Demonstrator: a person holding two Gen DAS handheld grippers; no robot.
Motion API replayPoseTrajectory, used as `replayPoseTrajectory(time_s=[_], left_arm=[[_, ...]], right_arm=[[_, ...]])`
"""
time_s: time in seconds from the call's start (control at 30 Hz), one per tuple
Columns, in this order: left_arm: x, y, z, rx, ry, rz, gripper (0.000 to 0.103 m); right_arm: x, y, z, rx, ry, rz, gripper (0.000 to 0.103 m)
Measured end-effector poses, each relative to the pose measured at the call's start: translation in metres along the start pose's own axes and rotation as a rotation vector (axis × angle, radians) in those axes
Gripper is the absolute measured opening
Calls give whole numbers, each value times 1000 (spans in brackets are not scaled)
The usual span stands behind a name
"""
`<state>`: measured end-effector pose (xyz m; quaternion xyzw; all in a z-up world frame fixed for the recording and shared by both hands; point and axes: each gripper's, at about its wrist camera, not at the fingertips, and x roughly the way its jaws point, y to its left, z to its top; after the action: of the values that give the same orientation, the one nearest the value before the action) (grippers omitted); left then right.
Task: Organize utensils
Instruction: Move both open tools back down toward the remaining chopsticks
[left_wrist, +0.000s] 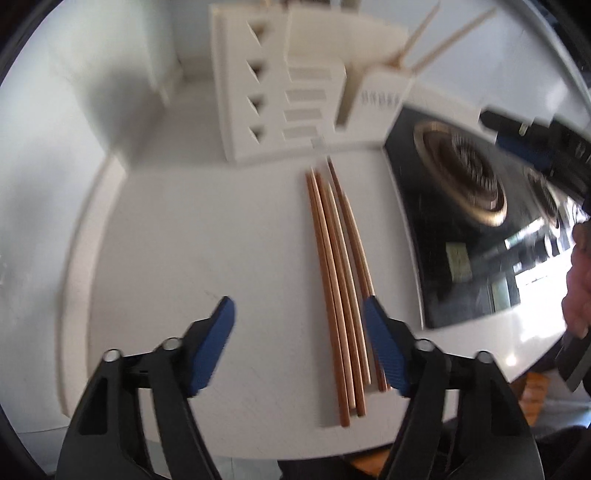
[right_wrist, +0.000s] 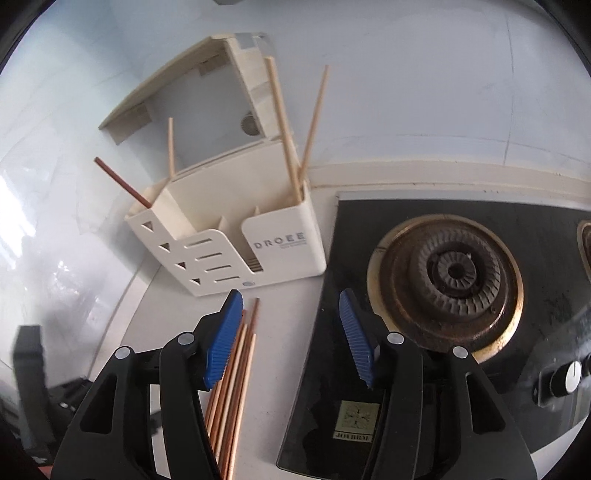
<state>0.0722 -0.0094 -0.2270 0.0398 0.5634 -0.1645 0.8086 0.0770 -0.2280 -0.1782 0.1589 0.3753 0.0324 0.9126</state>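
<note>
A bundle of chopsticks (left_wrist: 341, 280) lies flat on the white counter (left_wrist: 207, 258), just in front of the cream utensil holder (right_wrist: 236, 240) and beside the black gas hob (right_wrist: 461, 295). I count about six on the counter, though overlap makes this uncertain; four more stand in the holder — two at its right end, two at its left. They look light, stiff, thin and smooth — likely to roll or slip, so a pinch near mid-length seems soundest. The left gripper (left_wrist: 299, 347) is spread wide, empty, above the near ends. The right gripper (right_wrist: 291, 339) is likewise spread and empty.
</note>
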Motion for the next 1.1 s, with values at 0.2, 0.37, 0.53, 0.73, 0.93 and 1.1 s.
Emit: replayPoseTrajectory(time_s=[0.2,0.37,0.53,0.73,0.93,1.1], left_arm=[[25,-6,0,1,96,-18,62],[37,-10,3,-1,140,22,51],[44,-6,5,-29,174,22,51],[51,-8,5,-30,197,53,51],[58,-8,6,-45,207,62,51],[60,-9,7,-47,208,74,52]], right_arm=[[-2,-5,-6,13,2,-1,55],[-4,-9,-10,18,6,-5,56],[-4,-10,-13,17,15,-4,57],[-7,-13,-14,31,8,-4,58],[-14,-14,-13,40,-19,0,61],[-13,-16,-14,40,-10,5,61]])
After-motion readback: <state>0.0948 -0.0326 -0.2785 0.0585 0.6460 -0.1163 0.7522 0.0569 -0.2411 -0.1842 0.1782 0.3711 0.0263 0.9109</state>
